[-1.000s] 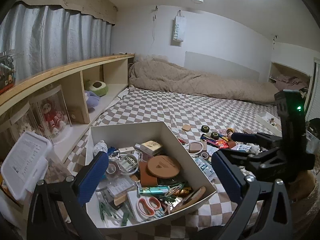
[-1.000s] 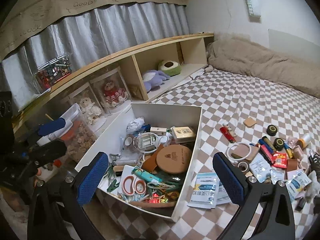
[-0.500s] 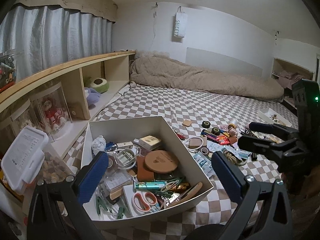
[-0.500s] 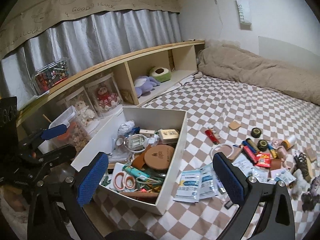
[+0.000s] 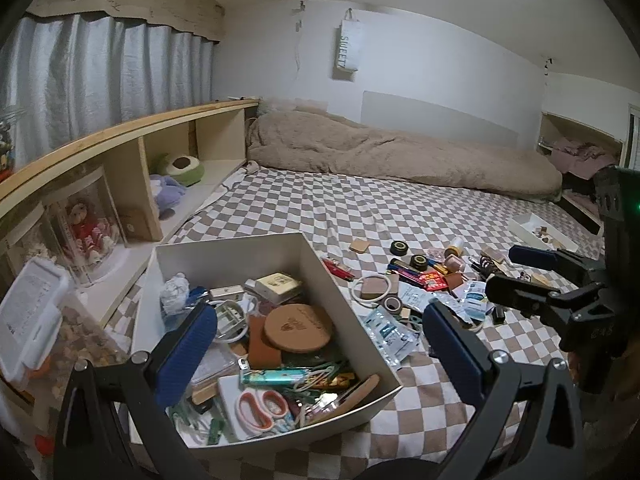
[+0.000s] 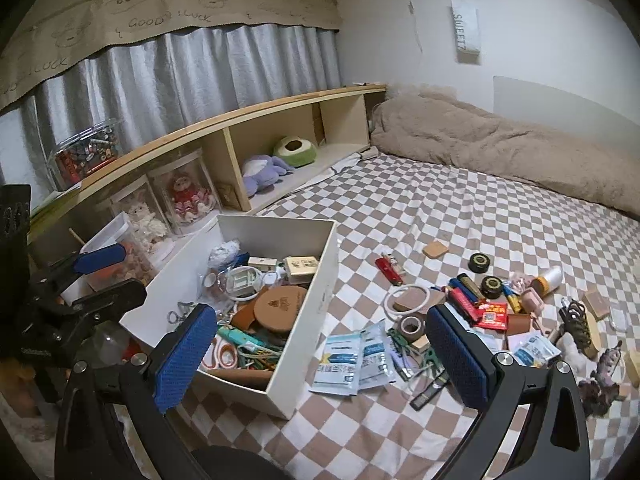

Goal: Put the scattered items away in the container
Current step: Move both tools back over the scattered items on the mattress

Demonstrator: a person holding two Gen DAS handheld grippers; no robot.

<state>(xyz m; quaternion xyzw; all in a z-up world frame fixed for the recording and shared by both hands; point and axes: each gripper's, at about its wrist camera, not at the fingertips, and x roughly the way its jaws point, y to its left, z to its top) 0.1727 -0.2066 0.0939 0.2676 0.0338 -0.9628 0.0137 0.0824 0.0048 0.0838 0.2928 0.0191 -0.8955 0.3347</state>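
Hovering wide open and empty, left gripper (image 5: pixel 320 344) and right gripper (image 6: pixel 320 344) risk snagging flat packets (image 6: pixel 352 356) against the crowded white box (image 6: pixel 324 280) wall.

I count one white cardboard box (image 6: pixel 320 280), two black tape rolls (image 6: pixel 480 262), one white ring (image 6: pixel 412 298), two plush toys (image 6: pixel 260 172) and three blue-white sachets (image 6: pixel 340 358).

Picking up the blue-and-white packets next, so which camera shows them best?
The right wrist view: the blue-and-white packets lie flat on the checkered sheet beside the white box, whole and unobstructed between the open fingers. In the left wrist view the packets sit past the box's far wall, more oblique and crowded by clutter.
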